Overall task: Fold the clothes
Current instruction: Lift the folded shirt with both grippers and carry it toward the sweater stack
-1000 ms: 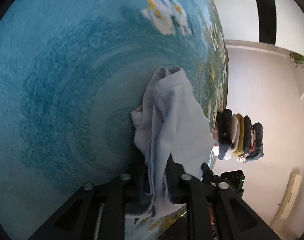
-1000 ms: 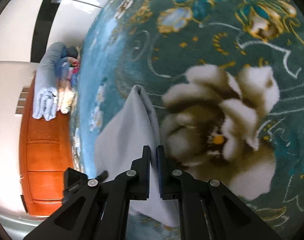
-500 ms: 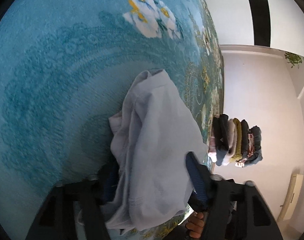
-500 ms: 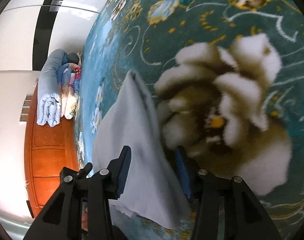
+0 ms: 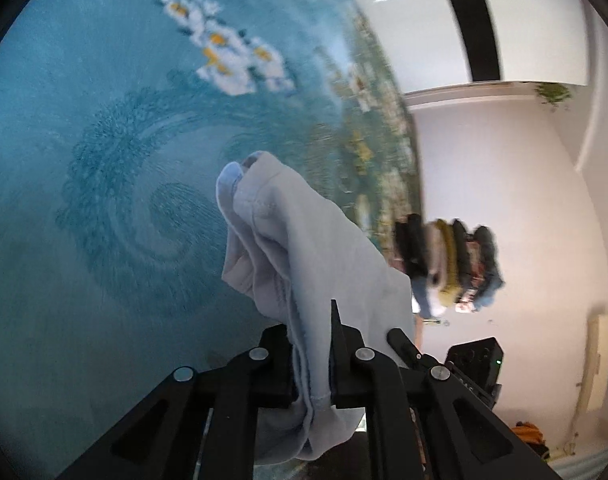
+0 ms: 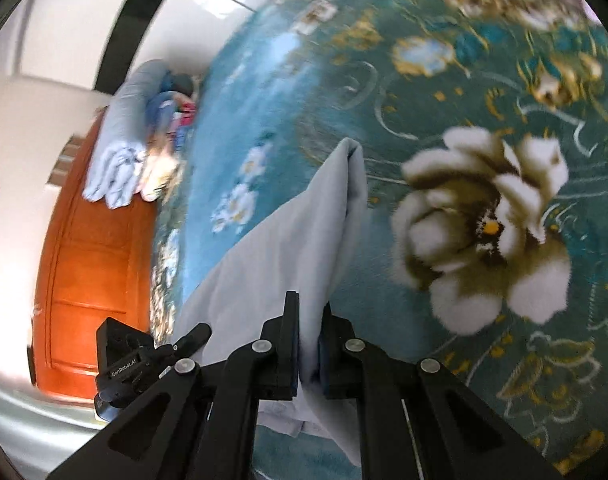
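Note:
A pale blue garment (image 5: 304,240) hangs bunched above the teal floral bedspread (image 5: 104,168). In the left wrist view my left gripper (image 5: 309,332) has its jaws closing, and the pads press on a thick fold of the cloth. In the right wrist view the same garment (image 6: 304,232) stretches away as a long smooth fold. My right gripper (image 6: 309,312) is also closing, with a thin edge of the fabric pinched between its pads. Both ends of the garment are raised off the bedspread (image 6: 483,80).
A stack of folded clothes (image 5: 447,264) sits at the bedspread's far edge. Rolled pale blue and patterned bedding (image 6: 120,148) lies against an orange wooden panel (image 6: 92,280). White walls lie beyond both edges.
Both grippers opened wide around the cloth half a second ago and have closed on it again. Both have risen, lifting the garment off the bedspread.

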### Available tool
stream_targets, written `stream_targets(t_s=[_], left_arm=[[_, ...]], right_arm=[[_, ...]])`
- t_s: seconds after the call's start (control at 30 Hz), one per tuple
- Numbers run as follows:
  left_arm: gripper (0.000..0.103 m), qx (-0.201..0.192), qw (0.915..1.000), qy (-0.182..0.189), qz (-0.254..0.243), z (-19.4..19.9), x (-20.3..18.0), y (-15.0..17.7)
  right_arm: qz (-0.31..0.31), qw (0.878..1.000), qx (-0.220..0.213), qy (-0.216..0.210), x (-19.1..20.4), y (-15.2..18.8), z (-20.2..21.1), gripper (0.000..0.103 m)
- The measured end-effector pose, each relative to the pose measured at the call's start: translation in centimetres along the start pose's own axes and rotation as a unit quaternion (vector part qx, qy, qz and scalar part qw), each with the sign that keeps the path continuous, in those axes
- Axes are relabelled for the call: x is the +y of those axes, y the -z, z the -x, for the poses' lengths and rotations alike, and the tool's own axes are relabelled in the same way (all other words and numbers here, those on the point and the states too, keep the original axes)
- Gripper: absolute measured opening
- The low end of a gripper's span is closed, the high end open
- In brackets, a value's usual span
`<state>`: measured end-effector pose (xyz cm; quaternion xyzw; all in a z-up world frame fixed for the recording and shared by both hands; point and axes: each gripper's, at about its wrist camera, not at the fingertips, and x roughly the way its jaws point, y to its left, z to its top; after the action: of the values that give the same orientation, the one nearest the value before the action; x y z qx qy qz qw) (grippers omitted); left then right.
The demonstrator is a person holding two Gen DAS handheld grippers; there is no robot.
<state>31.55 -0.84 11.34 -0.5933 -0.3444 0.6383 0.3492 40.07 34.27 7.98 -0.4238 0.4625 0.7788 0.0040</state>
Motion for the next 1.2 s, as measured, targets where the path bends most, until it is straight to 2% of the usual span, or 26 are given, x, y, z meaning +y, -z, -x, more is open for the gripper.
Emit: stream_targets(t_s=[0.2, 0.43, 0.7, 0.9, 1.03, 1.2], left_arm=[[0.012, -0.015, 0.9995, 0.012, -0.023, 3.3, -2.2, 1.8], [0.013, -0.031, 0.9979, 0.026, -0.051, 5.3, -5.4, 3.9], [0.013, -0.031, 0.9963, 0.026, -0.076, 5.4, -8.8, 5.5], [0.013, 0.003, 0.9944, 0.011, -0.105, 1.4, -12.1, 6.8], [0.013, 0.042, 0.9931, 0.009, -0.109, -3.7, -14.0, 7.3], [0.012, 0.091, 0.9902, 0.004, -0.105, -11.0, -15.9, 8.1]], right_arm=[[0.06, 0.998, -0.019, -0.013, 3.7, 1.8, 3.6, 0.007], [0.117, 0.992, -0.049, -0.012, 6.5, 3.8, 7.1, 0.007], [0.155, 0.984, -0.08, -0.021, 7.5, 4.8, 11.2, 0.007], [0.135, 0.986, -0.093, -0.026, 4.3, 3.5, 13.5, 0.007], [0.107, 0.99, -0.095, -0.02, 0.5, 1.8, 15.3, 0.007], [0.076, 0.992, -0.098, 0.008, -4.8, -1.1, 17.6, 0.007]])
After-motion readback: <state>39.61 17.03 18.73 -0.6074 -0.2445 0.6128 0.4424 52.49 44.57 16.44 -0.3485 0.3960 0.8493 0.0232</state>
